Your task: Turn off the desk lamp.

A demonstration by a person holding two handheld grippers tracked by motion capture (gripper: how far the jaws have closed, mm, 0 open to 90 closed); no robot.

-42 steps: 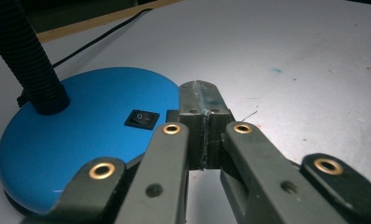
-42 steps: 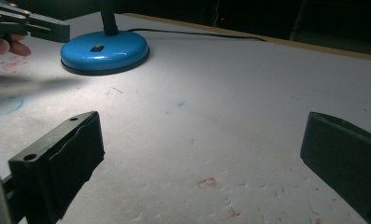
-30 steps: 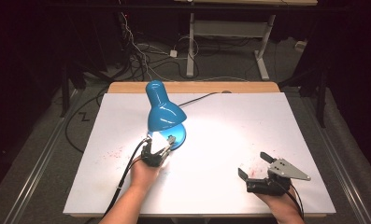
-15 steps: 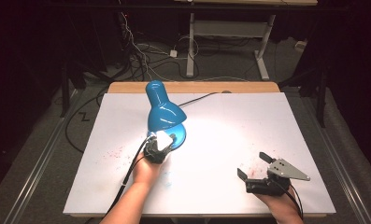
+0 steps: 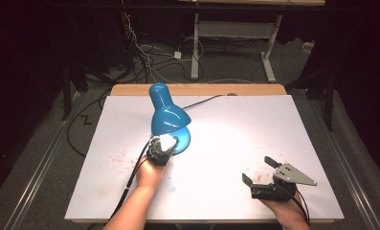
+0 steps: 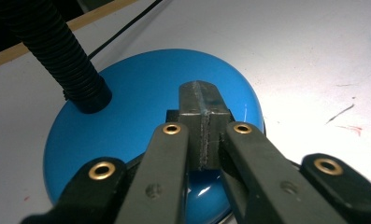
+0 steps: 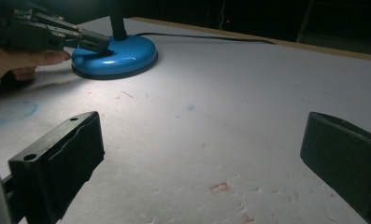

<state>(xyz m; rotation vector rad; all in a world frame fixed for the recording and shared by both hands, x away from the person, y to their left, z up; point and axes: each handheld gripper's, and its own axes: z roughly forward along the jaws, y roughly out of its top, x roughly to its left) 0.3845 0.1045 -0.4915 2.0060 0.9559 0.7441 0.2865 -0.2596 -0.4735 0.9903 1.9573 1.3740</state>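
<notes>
high view: the blue desk lamp [image 5: 169, 117] stands lit on the white table [image 5: 273, 124], left of centre, its shade bent over its round base [image 5: 182, 140]. the left gripper [image 5: 160, 148] rests at the base's near edge, under the shade. the right gripper [image 5: 259, 172] sits well apart near the front right, jaws wide with nothing between them.

left gripper view: jaws pressed together, tips over the blue base [image 6: 141, 107], the black ribbed neck [image 6: 66, 60] just beyond; whether the tips touch it i cannot tell.

right gripper view: the base [image 7: 120, 53] lies far off, the left gripper [image 7: 96, 44] on its edge.
</notes>
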